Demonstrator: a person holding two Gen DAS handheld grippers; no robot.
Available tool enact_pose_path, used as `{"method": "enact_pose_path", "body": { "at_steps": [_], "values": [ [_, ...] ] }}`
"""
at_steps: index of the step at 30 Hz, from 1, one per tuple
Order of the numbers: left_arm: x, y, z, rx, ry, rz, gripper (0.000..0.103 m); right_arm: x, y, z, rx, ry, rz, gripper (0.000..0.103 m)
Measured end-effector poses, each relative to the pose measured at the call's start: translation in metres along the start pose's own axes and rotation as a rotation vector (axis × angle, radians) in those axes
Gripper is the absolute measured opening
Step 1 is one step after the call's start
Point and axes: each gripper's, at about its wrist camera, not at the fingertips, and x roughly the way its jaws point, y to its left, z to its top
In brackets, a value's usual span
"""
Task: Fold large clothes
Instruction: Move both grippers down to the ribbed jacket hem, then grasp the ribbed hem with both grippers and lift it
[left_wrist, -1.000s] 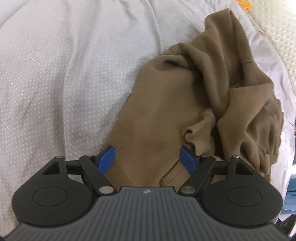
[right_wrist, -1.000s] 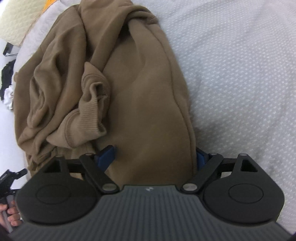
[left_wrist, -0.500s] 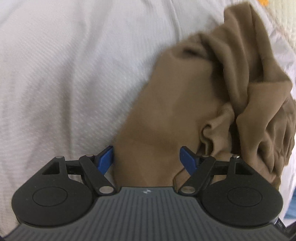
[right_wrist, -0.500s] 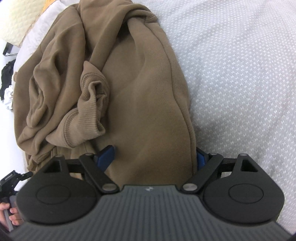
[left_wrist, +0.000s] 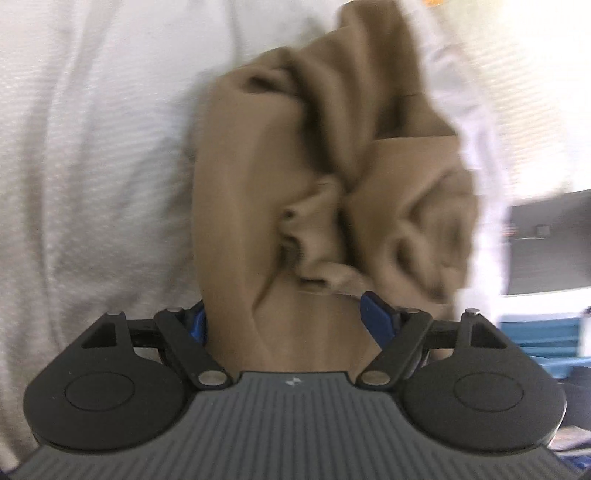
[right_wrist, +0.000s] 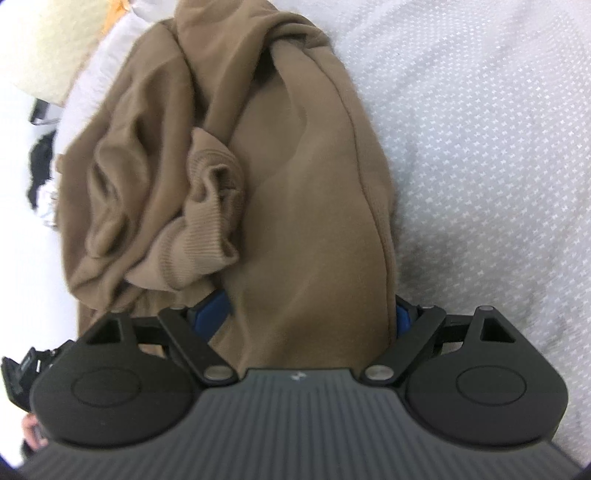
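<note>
1. Crumpled tan fleece sweatshirt (right_wrist: 303, 192) is lying bunched on the pale grey dotted bedsheet (right_wrist: 480, 147).
2. Left gripper (left_wrist: 284, 317) and right gripper (right_wrist: 310, 314) are both standing wide, straddling fabric, not pinching.
3. Soft, limp, thick; judging the ribbed cuff (right_wrist: 199, 243) or hem the firmest hold.

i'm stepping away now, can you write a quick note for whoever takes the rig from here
Left gripper: jaws wide, brown sweatshirt cloth between the fingers; the blur hides any pinch.
Right gripper: jaws wide astride the sweatshirt's near edge, no clear grip.
Sweatshirt: crumpled heap on the grey bedspread, ribbed cuff lying on top.
Done: no fold yet.
Left: spread it flat, then fold.
</note>
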Motion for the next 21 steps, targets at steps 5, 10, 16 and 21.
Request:
{"method": "enact_pose_path", "body": {
  "at_steps": [5, 10, 16, 21],
  "values": [
    [-0.003, 0.000, -0.002, -0.013, -0.013, -0.010, 0.082, -0.011, 0.001, -0.003, -0.012, -0.029, 0.097, 0.088],
    [0.033, -0.008, -0.014, 0.037, 0.075, 0.296, 0.082, 0.002, 0.014, -0.008, -0.072, 0.021, 0.012, 0.087],
    [0.040, -0.015, -0.030, 0.099, 0.100, 0.404, 0.082, 0.025, 0.022, -0.010, -0.122, 0.107, -0.156, 0.087],
    [0.035, -0.018, -0.036, 0.132, 0.117, 0.438, 0.074, 0.017, 0.029, -0.012, -0.171, 0.099, -0.062, 0.083]
  ]
}}
